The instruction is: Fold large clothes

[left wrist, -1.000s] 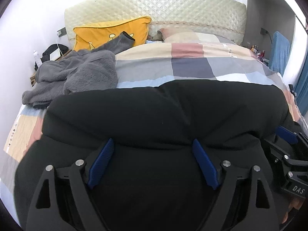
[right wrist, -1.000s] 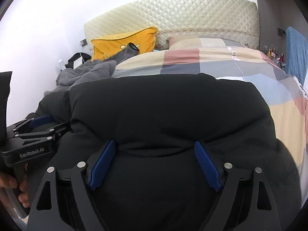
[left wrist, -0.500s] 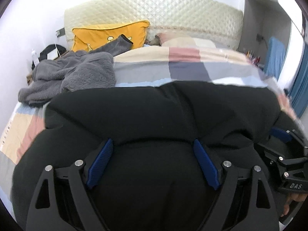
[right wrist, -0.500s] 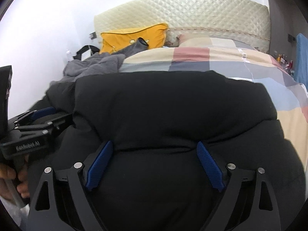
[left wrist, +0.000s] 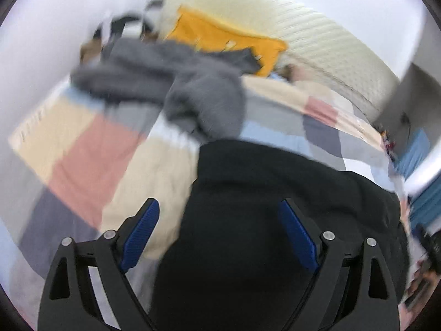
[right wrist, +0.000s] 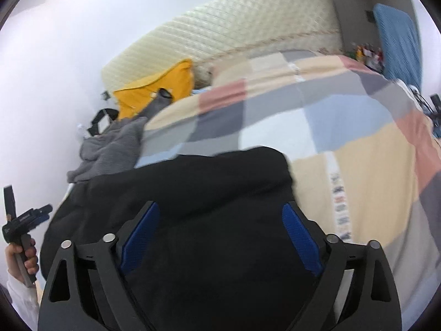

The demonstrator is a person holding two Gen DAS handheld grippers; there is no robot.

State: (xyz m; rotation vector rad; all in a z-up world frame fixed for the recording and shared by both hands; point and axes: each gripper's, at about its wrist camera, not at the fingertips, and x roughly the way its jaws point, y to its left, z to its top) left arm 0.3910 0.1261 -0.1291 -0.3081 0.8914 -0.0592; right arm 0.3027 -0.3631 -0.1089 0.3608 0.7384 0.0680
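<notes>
A large black padded garment (left wrist: 275,220) lies folded on the checked bedspread; it also fills the lower middle of the right wrist view (right wrist: 206,207). My left gripper (left wrist: 217,220) is open, its blue pads (left wrist: 140,231) wide apart, over the garment's left edge and the bedspread. My right gripper (right wrist: 220,223) is open above the garment's near right part. The left gripper shows small at the left edge of the right wrist view (right wrist: 45,209), held off the garment's left side.
A grey fleece garment (left wrist: 187,93) lies heaped at the bed's far left, also seen in the right wrist view (right wrist: 110,143). A yellow pillow (left wrist: 220,38) leans on the cream quilted headboard (right wrist: 234,30). A blue towel (right wrist: 397,35) hangs at the far right.
Both grippers have pulled apart and tilted: the left swung left off the garment's middle, the right swung right. The garment now looks narrower. The left view is motion-blurred.
</notes>
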